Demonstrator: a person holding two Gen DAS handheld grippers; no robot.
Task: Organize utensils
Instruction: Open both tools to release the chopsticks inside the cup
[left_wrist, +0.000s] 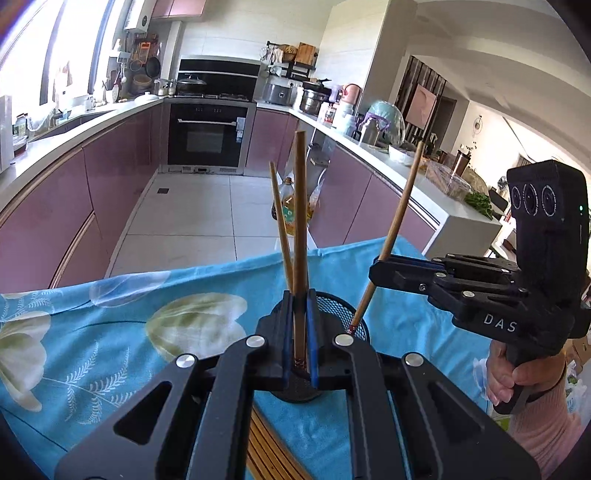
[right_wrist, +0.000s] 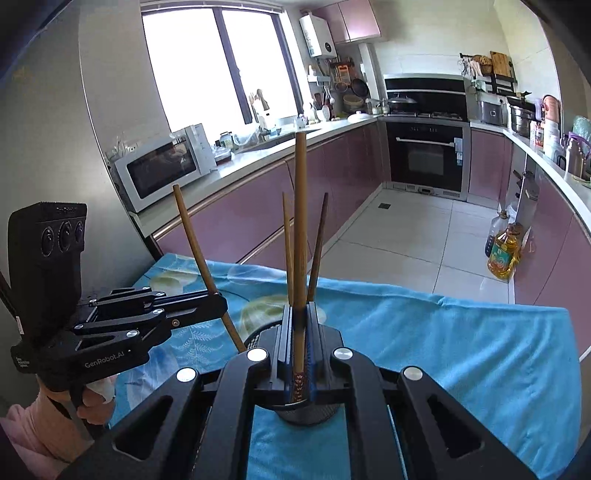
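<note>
L gripper (left_wrist: 299, 332) fully closed on one chopstick (left_wrist: 300, 236), held upright, lower tip over black mesh holder (left_wrist: 360, 325) on blue floral cloth (left_wrist: 110, 325). R gripper (right_wrist: 300, 343) likewise clamped on its chopstick (right_wrist: 300, 236), tip at holder rim. Holder mostly hidden behind fingers; contents unclear. More chopsticks (left_wrist: 266, 450) on cloth, cut off by frame.

Blue floral tablecloth (left_wrist: 110, 332), mesh holder (left_wrist: 360, 326), chopsticks (left_wrist: 271, 448)
</note>
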